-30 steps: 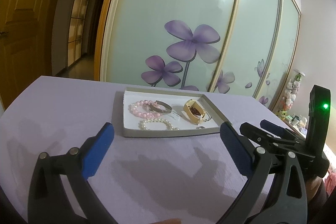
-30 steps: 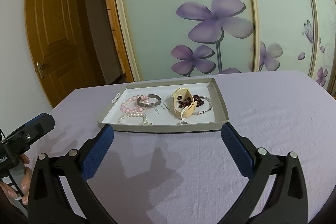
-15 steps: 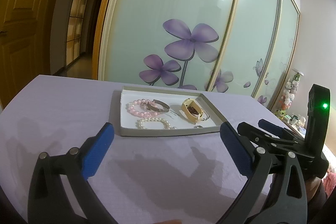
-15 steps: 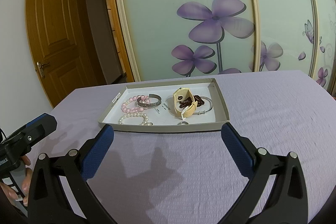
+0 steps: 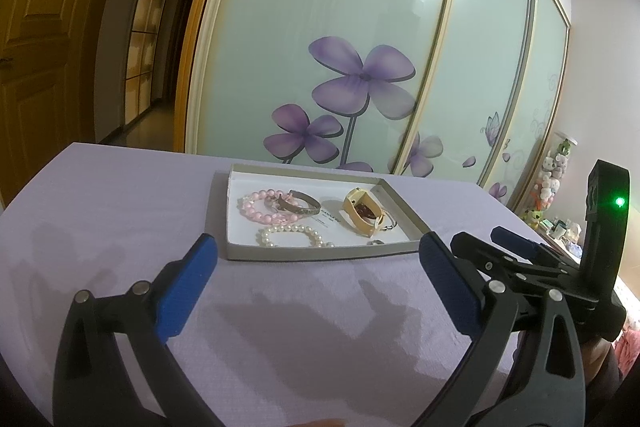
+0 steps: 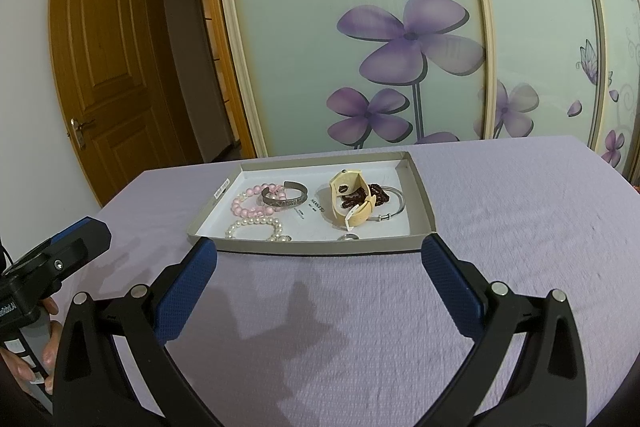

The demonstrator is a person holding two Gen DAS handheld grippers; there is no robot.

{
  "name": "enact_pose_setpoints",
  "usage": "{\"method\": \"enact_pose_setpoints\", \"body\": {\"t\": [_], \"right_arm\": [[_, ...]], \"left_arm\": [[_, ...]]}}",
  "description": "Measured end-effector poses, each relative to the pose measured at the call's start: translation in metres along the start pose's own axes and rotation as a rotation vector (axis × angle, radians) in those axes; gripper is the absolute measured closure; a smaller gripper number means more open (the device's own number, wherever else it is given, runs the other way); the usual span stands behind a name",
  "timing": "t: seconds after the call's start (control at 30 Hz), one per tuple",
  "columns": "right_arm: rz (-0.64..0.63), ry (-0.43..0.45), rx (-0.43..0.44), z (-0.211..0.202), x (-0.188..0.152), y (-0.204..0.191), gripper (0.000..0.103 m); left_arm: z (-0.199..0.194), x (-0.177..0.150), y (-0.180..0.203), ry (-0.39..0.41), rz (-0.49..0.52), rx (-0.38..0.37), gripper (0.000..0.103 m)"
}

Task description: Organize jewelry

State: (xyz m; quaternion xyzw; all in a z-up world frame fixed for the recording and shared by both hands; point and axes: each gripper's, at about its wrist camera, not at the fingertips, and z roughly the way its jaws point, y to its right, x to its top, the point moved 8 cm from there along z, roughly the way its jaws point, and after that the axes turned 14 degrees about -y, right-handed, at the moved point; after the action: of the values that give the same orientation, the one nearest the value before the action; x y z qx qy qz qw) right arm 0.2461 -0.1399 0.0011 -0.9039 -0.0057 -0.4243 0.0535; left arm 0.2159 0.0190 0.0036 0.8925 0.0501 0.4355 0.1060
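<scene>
A shallow grey tray [image 5: 312,254] [image 6: 424,187] lies on the lilac-covered table. It holds a pink bead bracelet [image 5: 256,201] [image 6: 248,203], a silver cuff [image 5: 304,205] [image 6: 285,197], a white pearl bracelet [image 5: 292,233] [image 6: 256,227], a cream pouch [image 5: 360,215] [image 6: 352,197] with dark red beads, a thin silver bangle [image 6: 394,205] and a small ring [image 6: 349,237]. My left gripper [image 5: 316,279] and right gripper [image 6: 319,275] are both open and empty, short of the tray's near edge.
Sliding wardrobe doors with purple flowers [image 6: 404,39] stand behind the table. A wooden door [image 6: 104,67] is at the far left. Small toys and clutter [image 5: 554,183] sit beyond the table's right side. The right gripper [image 5: 560,267] shows beside the left one.
The left gripper has drawn back slightly, so the tray looks a little farther away. The right gripper has hardly moved. Both stay open.
</scene>
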Motion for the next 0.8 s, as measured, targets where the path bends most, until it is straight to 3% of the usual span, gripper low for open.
{"method": "enact_pose_setpoints", "body": {"t": [0.8], "right_arm": [[0.0, -0.001, 0.0, -0.0004, -0.0002, 0.0002, 0.001]], "left_arm": [[0.0039, -0.0007, 0.0026, -0.009, 0.001, 0.007, 0.002]]}}
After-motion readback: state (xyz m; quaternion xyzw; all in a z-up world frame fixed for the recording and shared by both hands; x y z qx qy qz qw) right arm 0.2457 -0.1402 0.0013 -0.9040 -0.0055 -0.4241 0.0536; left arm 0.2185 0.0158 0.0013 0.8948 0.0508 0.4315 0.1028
